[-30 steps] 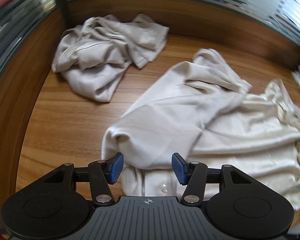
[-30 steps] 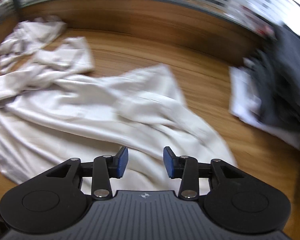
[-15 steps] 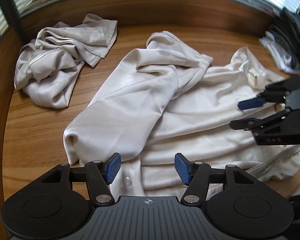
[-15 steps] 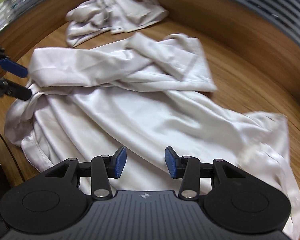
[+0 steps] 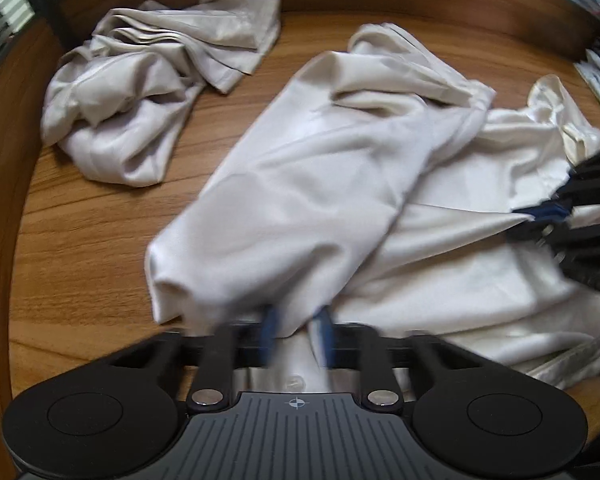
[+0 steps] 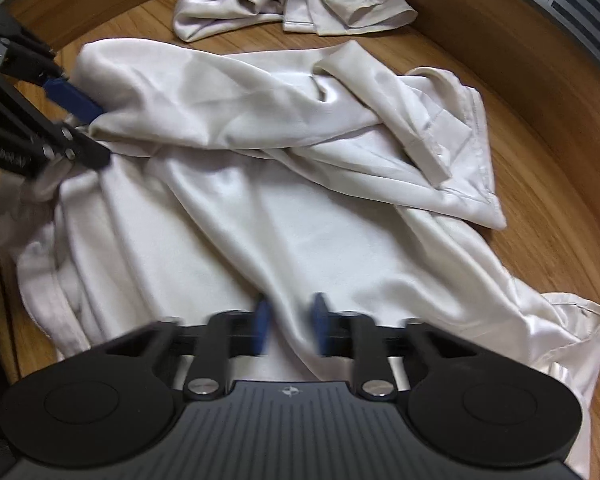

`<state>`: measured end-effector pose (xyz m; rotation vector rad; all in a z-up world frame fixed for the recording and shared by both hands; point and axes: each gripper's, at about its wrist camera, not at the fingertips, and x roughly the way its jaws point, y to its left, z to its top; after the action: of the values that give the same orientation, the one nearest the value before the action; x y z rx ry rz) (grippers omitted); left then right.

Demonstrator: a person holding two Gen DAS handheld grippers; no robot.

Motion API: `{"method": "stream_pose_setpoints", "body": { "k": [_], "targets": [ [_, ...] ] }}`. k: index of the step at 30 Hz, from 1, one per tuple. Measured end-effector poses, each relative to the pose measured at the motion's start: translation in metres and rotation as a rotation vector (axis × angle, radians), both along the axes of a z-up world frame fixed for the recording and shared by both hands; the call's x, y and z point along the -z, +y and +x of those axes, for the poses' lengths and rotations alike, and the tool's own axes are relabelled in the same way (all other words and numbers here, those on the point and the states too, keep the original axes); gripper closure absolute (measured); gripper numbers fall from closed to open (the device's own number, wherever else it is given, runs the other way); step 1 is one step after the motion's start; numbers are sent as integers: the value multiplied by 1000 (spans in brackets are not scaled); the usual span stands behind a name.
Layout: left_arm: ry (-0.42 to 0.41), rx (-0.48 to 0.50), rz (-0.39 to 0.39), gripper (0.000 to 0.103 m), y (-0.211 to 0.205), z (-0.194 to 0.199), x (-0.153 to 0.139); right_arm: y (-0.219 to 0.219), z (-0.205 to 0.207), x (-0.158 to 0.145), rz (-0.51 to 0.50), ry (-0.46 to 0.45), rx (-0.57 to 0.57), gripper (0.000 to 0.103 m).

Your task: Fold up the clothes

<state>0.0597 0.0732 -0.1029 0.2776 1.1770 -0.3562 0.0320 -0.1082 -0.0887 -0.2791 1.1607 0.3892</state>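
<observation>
On wooden table (image 5: 80,240), cream shirt (image 5: 340,184) — both jaws clamped on it

A cream shirt (image 5: 320,184) and beige garment (image 5: 140,92) lie on brown wood-grain table (image 5: 80,248).

Smooth cream cloth with a soft sheen is seen on the shirt (image 5: 320,168); the surface (image 5: 80,240) is of grained, lightly glossy wood.
</observation>
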Motion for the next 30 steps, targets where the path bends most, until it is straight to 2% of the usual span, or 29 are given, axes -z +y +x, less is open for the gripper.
{"method": "stream_pose_setpoints", "body": {
  "k": [6,9,15,20,26,30],
  "targets": [
    [-76,-147,-74,99,30,0,-36,-29,-10,-23,-36,-64,101,102],
    [-105,-198,-111,99,42,-3,-57,-61,-24,-33,-60,-91,166,102],
    [-115,-249,-197,99,50,-16,-80,-128,-64,-52,-114,-126,292,102],
    [-124,-237,-252,99,38,-17,-89,-166,-88,-73,-164,-173,375,102],
    [-175,-244,-257,98,28,9,-96,-177,-80,-78,-216,-218,389,102],
    [-191,-263,-197,98,33,34,-84,-176,-59,-64,-212,-192,387,102]
  ]
}}
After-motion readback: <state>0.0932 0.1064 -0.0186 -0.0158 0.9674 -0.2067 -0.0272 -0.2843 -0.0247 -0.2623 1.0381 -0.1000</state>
